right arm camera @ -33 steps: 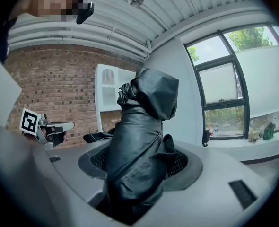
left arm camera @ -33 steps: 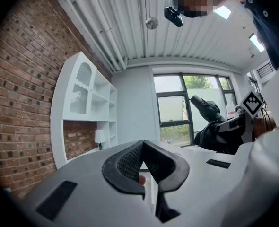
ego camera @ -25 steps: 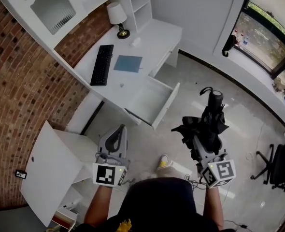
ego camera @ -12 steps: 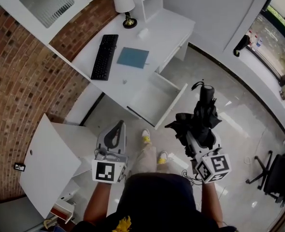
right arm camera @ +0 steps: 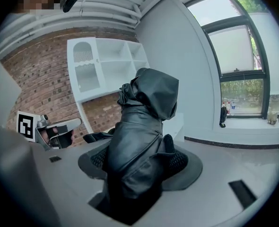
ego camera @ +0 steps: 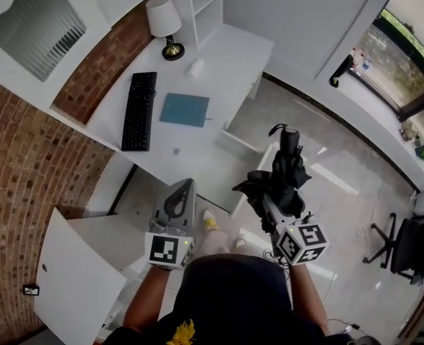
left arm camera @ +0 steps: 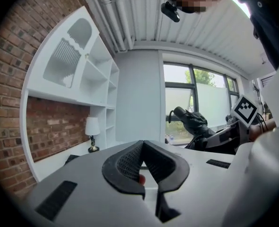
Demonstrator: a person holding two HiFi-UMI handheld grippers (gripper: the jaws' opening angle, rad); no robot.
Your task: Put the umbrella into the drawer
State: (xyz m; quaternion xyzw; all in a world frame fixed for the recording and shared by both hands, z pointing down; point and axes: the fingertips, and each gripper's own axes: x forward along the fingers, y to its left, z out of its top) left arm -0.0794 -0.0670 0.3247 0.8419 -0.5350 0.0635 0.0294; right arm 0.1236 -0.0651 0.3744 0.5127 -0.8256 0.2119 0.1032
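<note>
The person has walked closer to the table (ego camera: 219,70) than a moment ago. Both tongs have come forward and a bit lower. That is good for the job, I think, because the open drawer (ego camera: 242,160) now sits just ahead of the right tongs (ego camera: 268,196) and partly under what they carry.

The right tongs are spread wide, but not empty. They pinch the black folded umbrella (ego camera: 287,167) around its middle, with the pads pressing on the cloth from both sides. The umbrella sticks out past the tips, and its handle end points away from the person. It is up in the air and not in the drawer yet.

The left tongs (ego camera: 183,190) are pressed together and hold nothing. They hang beside the right tongs, with the table edge in front of them.
</note>
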